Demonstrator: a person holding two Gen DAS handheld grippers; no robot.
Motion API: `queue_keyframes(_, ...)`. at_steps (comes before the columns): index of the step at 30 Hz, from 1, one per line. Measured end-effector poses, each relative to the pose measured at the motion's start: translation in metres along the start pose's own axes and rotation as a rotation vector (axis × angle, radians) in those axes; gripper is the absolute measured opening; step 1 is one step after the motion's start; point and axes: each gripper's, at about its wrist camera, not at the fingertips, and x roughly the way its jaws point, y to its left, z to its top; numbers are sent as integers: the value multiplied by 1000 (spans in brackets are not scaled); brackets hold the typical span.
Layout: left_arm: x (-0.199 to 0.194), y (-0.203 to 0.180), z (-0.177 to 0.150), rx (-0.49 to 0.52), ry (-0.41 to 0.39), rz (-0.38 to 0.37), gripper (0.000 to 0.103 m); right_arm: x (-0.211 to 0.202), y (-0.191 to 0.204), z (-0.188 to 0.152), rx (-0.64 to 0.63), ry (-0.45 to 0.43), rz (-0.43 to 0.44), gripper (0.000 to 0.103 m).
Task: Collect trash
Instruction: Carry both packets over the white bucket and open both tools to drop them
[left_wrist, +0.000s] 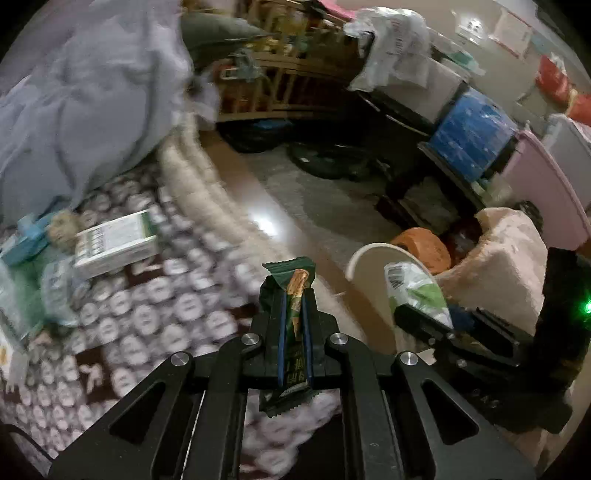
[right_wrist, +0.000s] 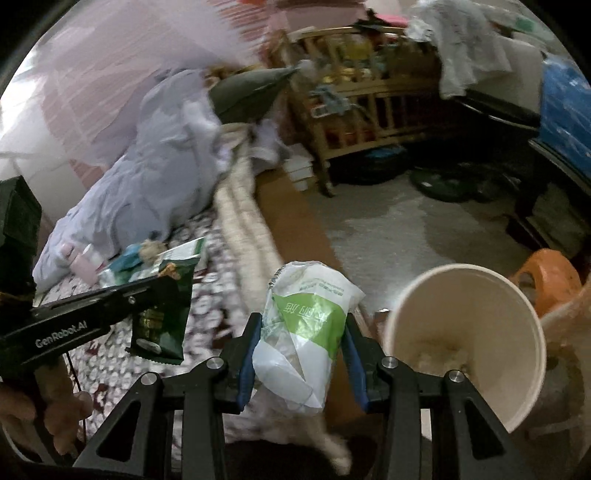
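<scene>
The left gripper (left_wrist: 294, 317) was clamped tight on a dark green snack wrapper (left_wrist: 291, 332), its blue-edged pads pinching the flat packet so that both crimped ends stuck out, one past the fingertips and one back toward the camera. In the right wrist view the same wrapper (right_wrist: 162, 325) hung from that gripper at the left of the frame, above the patterned bedspread (right_wrist: 207, 295), with a hand (right_wrist: 44, 413) on the handle below. The right gripper (right_wrist: 301, 343) held a crumpled white and green plastic bag (right_wrist: 303, 332) between its jaws, which stood partly apart with the pads pressed against the bag's sides. Just to the right of that bag sat a cream-coloured bin (right_wrist: 469, 350), its mouth tilted toward the camera and some pale scraps at the bottom; an orange stool (right_wrist: 546, 277) stood beyond it. In the left wrist view the bin's rim (left_wrist: 373, 251) showed behind the bag (left_wrist: 417, 291), near a pink fluffy seat (left_wrist: 498, 258). More litter lay on the bed: a white and green box (left_wrist: 114, 243), a blue packet (left_wrist: 26, 240) and clear plastic wrapping (left_wrist: 55, 291), all near a heaped grey quilt (left_wrist: 92, 96). Both views were blurred at the edges
</scene>
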Motion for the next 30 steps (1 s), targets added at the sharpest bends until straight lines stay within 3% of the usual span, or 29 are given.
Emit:
queue_keyframes(16, 68, -92, 27, 74, 91, -157, 5, -8, -96, -11, 148, 12, -136, 40)
queue_keyframes(24, 98, -119, 29, 104, 112, -227, 7, -10, -137, -18, 225, 19, -199, 40)
queue_keyframes(25, 102, -121, 29, 107, 116, -234, 8, -10, -140, -19, 234, 18, -211, 47)
queue_keyframes(26, 105, -121, 29, 107, 121, -232, 11, -9, -143, -19, 243, 13, -228, 50)
queue_keyframes(28, 110, -121, 28, 97, 128, -230, 36, -9, -146, -20, 248, 6, -250, 66)
queue_keyframes(30, 110, -117, 26, 84, 113, -230, 50, -10, -148, -22, 257, -9, -274, 70)
